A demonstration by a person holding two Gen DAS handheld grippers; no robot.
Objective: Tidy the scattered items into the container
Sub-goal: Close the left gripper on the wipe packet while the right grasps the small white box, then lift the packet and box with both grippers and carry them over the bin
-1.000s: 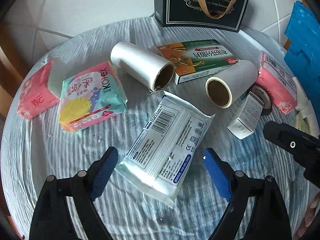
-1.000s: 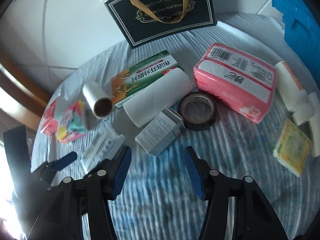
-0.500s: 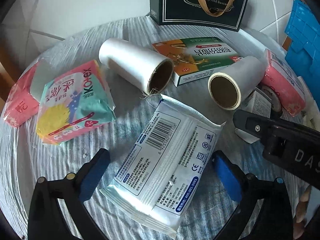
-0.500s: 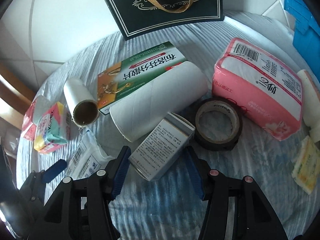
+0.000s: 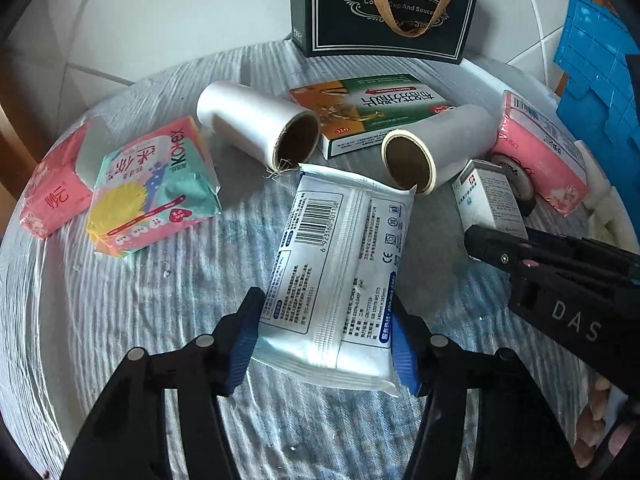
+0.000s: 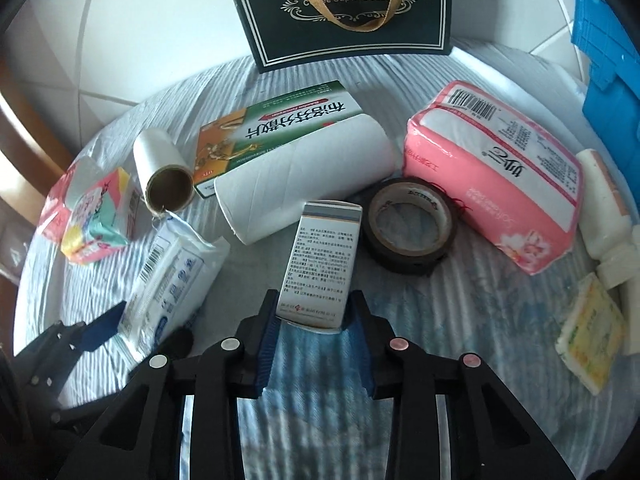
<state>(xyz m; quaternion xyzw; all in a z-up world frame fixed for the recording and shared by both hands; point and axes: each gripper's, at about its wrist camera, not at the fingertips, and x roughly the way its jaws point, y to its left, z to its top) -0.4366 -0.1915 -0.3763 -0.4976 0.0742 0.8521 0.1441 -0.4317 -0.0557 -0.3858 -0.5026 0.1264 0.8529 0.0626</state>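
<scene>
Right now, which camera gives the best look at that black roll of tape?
The right wrist view. There the black tape roll lies in full sight, its open ring and hollow centre clear, beside the pink pack. In the left wrist view only a sliver shows, mostly hidden behind the small white box.

Daylight bright, strongest from 12 o'clock off white wall (image 5: 168,20). Glare on my wipes pack (image 5: 340,264). Fisheye bends edges, dark vignette corners. Slight blur at 6 o'clock, right cam.
</scene>
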